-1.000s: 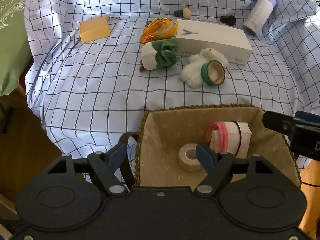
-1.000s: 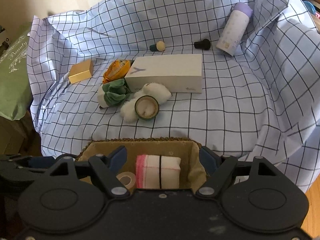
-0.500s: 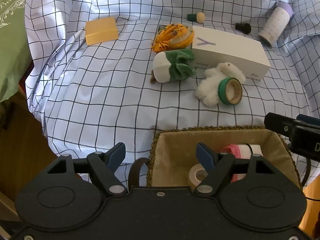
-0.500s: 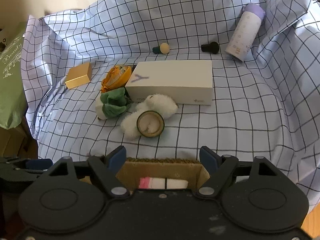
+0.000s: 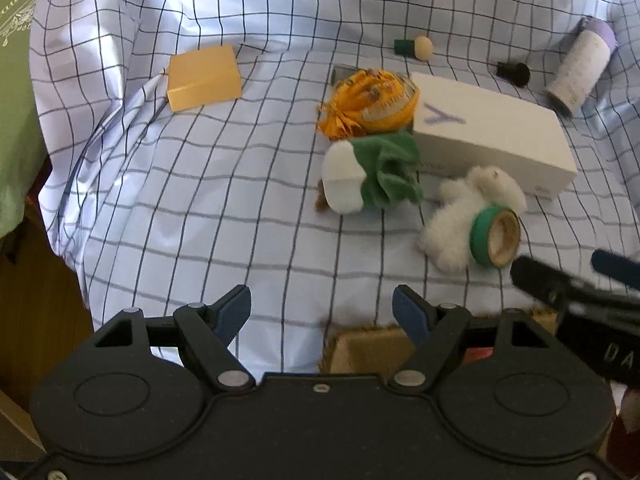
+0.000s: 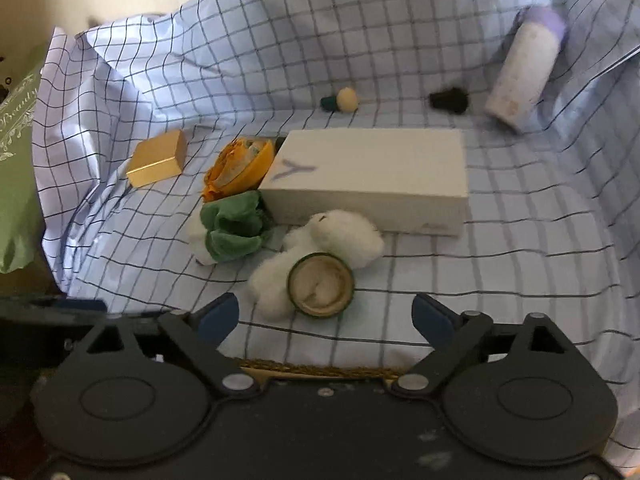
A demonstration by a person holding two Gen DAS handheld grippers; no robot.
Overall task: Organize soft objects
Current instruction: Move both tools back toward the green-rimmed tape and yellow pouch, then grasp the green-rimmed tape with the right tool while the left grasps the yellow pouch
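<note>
Soft things lie mid-cloth: an orange fabric bundle [image 5: 370,102] [image 6: 238,168], a white-and-green plush [image 5: 370,176] [image 6: 230,230] and a fluffy white plush [image 5: 472,212] [image 6: 320,240] with a green tape roll [image 5: 494,236] [image 6: 320,284] leaning on it. My left gripper [image 5: 322,312] is open and empty, in front of the green plush. My right gripper [image 6: 326,312] is open and empty, just in front of the tape roll and white plush. The woven basket [image 5: 368,352] [image 6: 320,370] shows only as a rim below both grippers.
A white box [image 5: 492,136] [image 6: 372,176] lies behind the plush toys. A yellow box [image 5: 204,78] [image 6: 158,158] lies at left, a white-and-purple bottle [image 5: 580,72] [image 6: 526,68] at far right, two small stoppers [image 5: 414,46] [image 5: 514,72] behind. Green bag [image 5: 16,80] at left edge.
Both grippers have moved forward from over the basket toward the soft things. The basket's inside has slid out of view; the tape roll and white plush are now close before the right gripper.
</note>
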